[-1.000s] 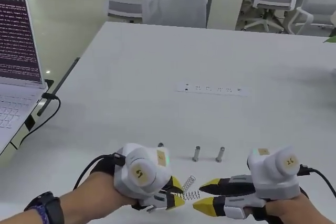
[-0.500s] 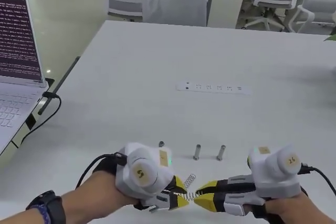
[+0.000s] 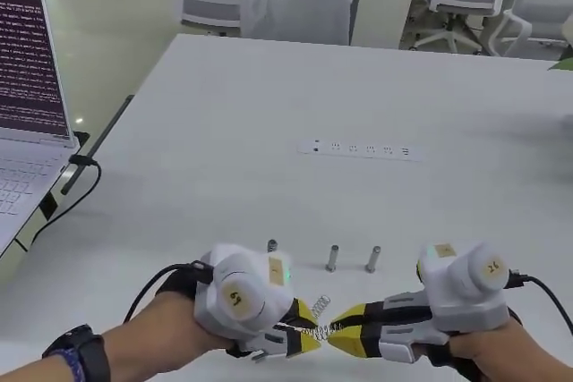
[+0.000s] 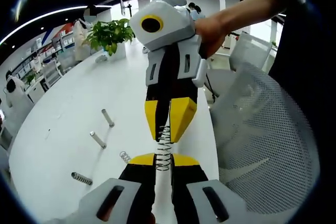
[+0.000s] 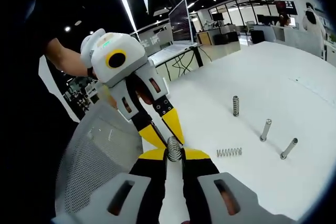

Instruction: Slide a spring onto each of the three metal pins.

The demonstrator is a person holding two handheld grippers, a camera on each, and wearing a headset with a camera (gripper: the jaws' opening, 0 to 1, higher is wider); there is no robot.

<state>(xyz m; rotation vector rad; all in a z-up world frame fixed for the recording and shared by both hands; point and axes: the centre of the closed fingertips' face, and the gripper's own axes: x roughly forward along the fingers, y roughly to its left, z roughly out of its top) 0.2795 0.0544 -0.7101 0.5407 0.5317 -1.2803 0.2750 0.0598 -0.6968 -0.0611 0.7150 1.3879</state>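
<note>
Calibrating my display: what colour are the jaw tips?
Yellow; clearest on the right gripper in the left gripper view.

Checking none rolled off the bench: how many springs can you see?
3. The held spring bridges the left gripper and right gripper; a loose spring lies on the table beside them; a fitted spring sits on the leftmost pin. More could hide behind the grippers.

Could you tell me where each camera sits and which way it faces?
Head view: on the headset, looking down at the table; hands, left gripper, right gripper show.
Left gripper view: rides the left gripper, faces the right gripper; own jaws show.
Right gripper view: rides the right gripper, faces the left; own jaws show.
All share the spring, pins.
</note>
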